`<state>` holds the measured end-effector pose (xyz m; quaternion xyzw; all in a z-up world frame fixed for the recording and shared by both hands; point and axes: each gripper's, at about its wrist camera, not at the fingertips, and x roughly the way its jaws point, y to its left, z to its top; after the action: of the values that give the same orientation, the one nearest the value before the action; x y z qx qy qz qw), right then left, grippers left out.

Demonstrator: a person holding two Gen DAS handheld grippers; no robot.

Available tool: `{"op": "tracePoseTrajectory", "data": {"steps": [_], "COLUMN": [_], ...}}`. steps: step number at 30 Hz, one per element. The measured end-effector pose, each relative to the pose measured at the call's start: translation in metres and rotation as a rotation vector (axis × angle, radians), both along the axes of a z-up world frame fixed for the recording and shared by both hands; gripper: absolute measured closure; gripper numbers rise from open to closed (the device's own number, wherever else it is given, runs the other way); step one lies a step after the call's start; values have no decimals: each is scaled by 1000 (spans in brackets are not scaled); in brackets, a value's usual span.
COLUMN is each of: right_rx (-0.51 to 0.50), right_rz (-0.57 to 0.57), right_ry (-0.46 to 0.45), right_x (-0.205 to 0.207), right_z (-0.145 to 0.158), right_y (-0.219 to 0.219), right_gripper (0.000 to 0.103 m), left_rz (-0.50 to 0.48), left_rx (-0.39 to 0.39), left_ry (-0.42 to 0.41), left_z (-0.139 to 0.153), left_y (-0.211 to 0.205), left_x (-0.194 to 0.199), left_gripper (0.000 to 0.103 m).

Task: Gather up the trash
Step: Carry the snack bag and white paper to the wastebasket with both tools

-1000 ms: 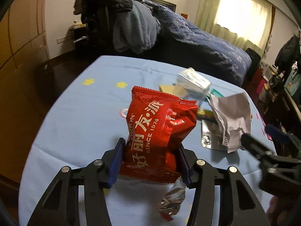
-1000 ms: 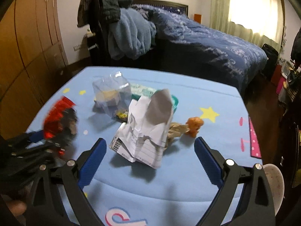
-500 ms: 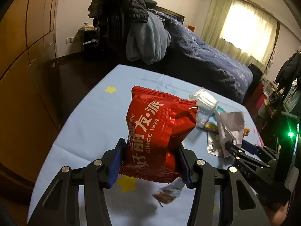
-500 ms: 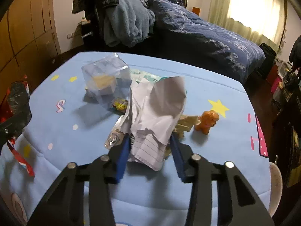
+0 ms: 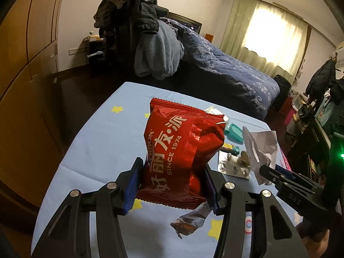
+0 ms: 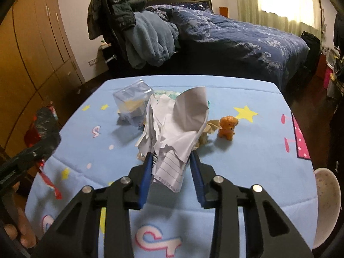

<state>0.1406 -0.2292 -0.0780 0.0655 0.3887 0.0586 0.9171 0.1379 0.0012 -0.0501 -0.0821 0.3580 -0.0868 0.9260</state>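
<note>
My left gripper (image 5: 173,183) clamps the red wrapper (image 5: 182,150) above the blue cloth (image 5: 103,137). My right gripper (image 6: 171,172) has just been closing and now pinches the crumpled paper (image 6: 178,126) beside the orange dog (image 6: 227,127).

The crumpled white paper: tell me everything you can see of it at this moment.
The crumpled white paper is a creased, partly torn sheet with ruled lines and a barcode-like strip at its lower edge. It stands upright in the right gripper, whose jaws have just been closing and now pinch its lower part between the blue pads. Whether it has lifted off the blue table cover cannot be told.
</note>
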Motion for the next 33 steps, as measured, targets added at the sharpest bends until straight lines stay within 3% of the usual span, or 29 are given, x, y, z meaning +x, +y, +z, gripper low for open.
{"op": "tracePoseTrajectory", "data": {"steps": [13,33], "right_rx": [55,112], "right_rz": [31,-92], "right_ry": [-51,-110], "right_x": [-54,-122], "right_z": [21,35], "right_y": [-9,-76], "right_gripper": [67,67], "left_rz": [-29,-171], "left_rx": [7,28], "left_ry": [-37,-88], "left_z": [16,36], "left_y": [-9,-71], "left_x": [-23,-49], "left_gripper": [49,48]}}
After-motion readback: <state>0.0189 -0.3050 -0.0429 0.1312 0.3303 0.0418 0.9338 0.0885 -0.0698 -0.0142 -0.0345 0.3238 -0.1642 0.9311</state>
